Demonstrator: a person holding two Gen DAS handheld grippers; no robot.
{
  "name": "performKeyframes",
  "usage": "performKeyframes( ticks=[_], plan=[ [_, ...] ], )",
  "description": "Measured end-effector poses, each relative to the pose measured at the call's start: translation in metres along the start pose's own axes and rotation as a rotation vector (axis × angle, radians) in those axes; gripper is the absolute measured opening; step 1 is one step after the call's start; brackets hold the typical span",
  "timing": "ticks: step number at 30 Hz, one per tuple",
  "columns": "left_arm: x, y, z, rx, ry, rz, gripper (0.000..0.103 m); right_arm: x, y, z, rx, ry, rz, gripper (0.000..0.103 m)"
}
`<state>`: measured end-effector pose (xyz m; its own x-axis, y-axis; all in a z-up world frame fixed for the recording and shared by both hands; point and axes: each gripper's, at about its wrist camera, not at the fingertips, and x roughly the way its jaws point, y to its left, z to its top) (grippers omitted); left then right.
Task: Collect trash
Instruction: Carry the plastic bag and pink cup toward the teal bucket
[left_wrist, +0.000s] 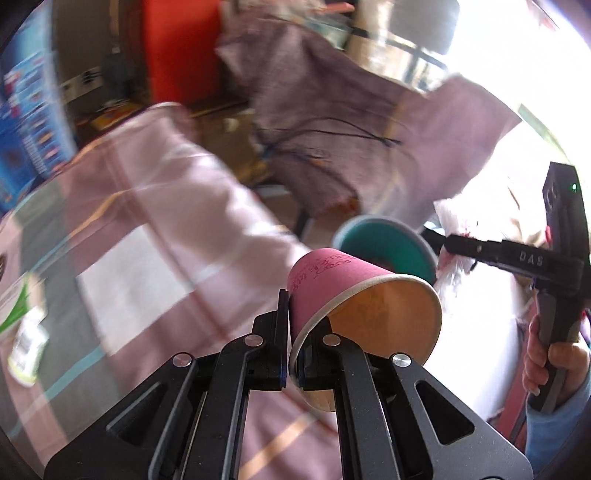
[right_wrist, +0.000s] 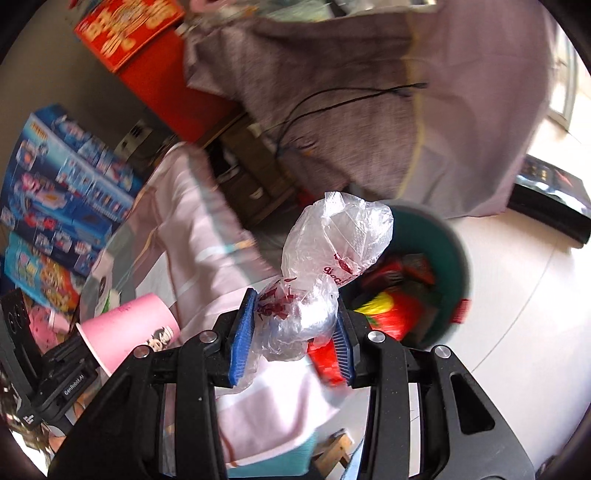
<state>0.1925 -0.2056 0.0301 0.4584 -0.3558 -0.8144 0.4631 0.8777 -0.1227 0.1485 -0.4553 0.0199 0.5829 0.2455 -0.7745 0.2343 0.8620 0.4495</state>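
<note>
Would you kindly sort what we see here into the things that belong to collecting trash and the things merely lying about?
Belongs to the job:
pink paper cup, in left tool
crumpled plastic bag, in right tool
green bin

Lying about:
blue toy boxes
red box
grey cloth

Table cloth (left_wrist: 155, 206) and bin (right_wrist: 452, 258) smeared by motion blur; bag (right_wrist: 332, 258) hides part of the bin's contents; bag (left_wrist: 480, 236) washed out by glare.

both wrist views: steeply downward, close | shared: green bin (left_wrist: 384, 243)
</note>
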Motion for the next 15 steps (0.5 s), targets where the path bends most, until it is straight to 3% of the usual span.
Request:
performKeyframes(
  ticks=[6, 15],
  plan=[
    [0.044, -0.053, 0.020, 0.067, 0.062, -0.055, 0.004, -0.008, -0.052, 0.007, 0.074, 0.001, -0.043, 0.037],
    [0.090, -0.091, 0.037, 0.107, 0.123, -0.073, 0.004, -0.005, -0.084, 0.017, 0.104, 0.015, -0.071, 0.037]
  ],
)
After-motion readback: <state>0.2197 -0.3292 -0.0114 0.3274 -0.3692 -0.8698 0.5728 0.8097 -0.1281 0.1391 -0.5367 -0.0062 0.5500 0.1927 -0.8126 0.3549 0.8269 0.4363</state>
